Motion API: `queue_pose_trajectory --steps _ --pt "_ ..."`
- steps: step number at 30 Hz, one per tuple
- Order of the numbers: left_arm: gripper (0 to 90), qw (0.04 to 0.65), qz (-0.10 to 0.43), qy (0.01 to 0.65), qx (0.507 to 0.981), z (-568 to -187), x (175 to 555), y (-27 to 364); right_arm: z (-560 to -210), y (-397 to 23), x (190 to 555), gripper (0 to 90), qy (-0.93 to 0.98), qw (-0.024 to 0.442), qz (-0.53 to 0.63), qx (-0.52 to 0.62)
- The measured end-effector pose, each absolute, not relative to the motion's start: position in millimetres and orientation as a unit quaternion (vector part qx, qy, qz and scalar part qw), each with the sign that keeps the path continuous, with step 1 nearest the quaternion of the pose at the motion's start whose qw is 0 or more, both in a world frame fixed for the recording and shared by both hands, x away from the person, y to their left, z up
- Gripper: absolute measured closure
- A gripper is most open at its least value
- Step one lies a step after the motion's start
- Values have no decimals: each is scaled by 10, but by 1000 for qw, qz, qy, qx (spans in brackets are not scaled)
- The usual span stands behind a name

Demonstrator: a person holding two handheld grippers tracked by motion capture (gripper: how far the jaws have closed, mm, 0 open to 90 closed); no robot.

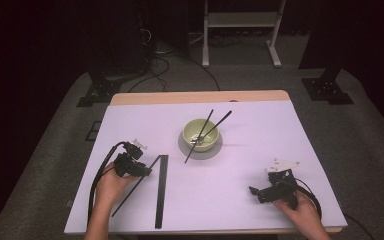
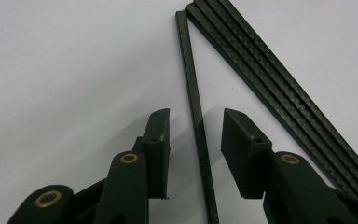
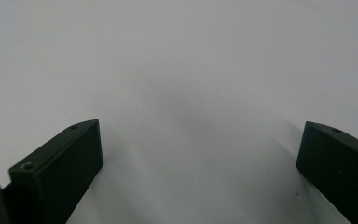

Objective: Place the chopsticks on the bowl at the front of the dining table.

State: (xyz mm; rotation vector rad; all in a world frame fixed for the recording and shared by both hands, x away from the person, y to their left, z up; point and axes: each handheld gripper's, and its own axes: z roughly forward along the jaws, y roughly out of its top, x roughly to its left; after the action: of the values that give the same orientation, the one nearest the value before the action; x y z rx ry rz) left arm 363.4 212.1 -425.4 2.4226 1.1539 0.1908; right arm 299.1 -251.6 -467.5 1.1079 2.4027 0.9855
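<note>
While the left gripper (image 2: 196, 133) sits low over the pale desk (image 1: 240, 200), its two black jaws stand on either side of a single black stick (image 2: 195, 98), narrowed around it but with a sliver of desk showing on each side, so the pads do not yet press on it. That stick has a woven carbon-fibre pattern and runs from between the jaws away to where its far tip almost meets a bundle of like sticks (image 2: 279, 93); the bundle lies flat just to the right in the left gripper view, angled away from the lone stick so that the two form a narrow V.

From the high view, the left gripper (image 1: 141, 169) rests at the desk's near left with the person's left hand (image 1: 111, 186) behind it; the loose stick (image 1: 135, 185) slants toward the near edge, and the bundle (image 1: 161, 190) lies straight beside it.

Near the middle of the desk a pale green bowl (image 1: 200, 135) stands on a grey round mat (image 1: 216, 150), with two more black sticks (image 1: 207, 129) leaning in it and crossing over its rim.

At the near right the right gripper (image 1: 254, 191) lies in the person's right hand (image 1: 302, 215), well apart from everything else; in the right gripper view its jaws stand wide with bare desk between them and nothing held.

No brand, label or writing can be read on any of these things.
</note>
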Motion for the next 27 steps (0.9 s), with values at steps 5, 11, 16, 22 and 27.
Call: queue_pose_trajectory --steps 5,11,16,22,27 --pt "661 221 72 417 879 -4254 3628 2113 -4676 -2516 2991 0 840 158 345 387" --pt "702 207 87 416 881 -4258 3613 2085 -4676 -2516 2990 0 840 158 345 388" --pt "703 200 91 422 879 -4256 3609 2064 -4676 -2516 2990 0 840 158 345 387" --pt "763 189 93 422 882 -4241 3614 2040 -4675 -2516 2991 0 840 158 345 387" --pt "806 188 90 422 882 -4238 3614 2034 -4675 -2516 2990 0 840 158 345 388"
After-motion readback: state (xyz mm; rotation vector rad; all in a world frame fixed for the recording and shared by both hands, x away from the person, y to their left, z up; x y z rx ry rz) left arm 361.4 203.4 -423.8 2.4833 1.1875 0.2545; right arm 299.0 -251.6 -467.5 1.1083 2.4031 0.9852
